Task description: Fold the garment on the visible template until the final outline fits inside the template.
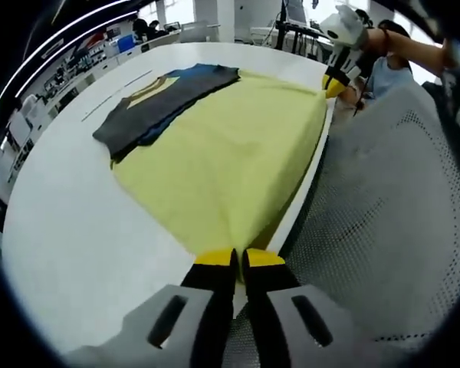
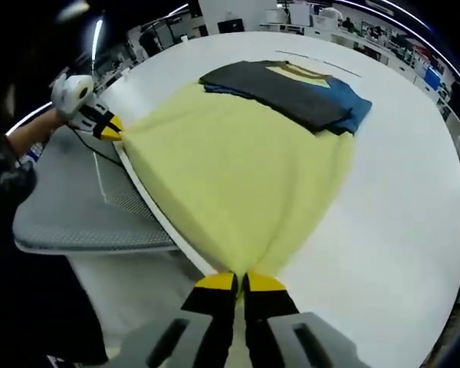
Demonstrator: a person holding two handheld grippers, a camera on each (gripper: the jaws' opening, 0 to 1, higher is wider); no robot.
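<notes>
Pinching yellow garment [image 1: 230, 161] corners, apparently taut.

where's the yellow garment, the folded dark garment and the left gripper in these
yellow garment [image 1: 230, 161]: left gripper view, middle of the spread cloth.
folded dark garment [image 2: 280, 86]: right gripper view, grey top layer.
left gripper [image 1: 238, 257]: left gripper view, between its yellow tips, shut on the cloth's corner.

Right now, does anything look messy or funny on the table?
Yes, a little. A dark grey and blue piece lies bunched on the far end of the yellow garment, slanted rather than square with it. The yellow cloth's near edge hangs over the table edge, where the left gripper and right gripper pinch its corners.
</notes>
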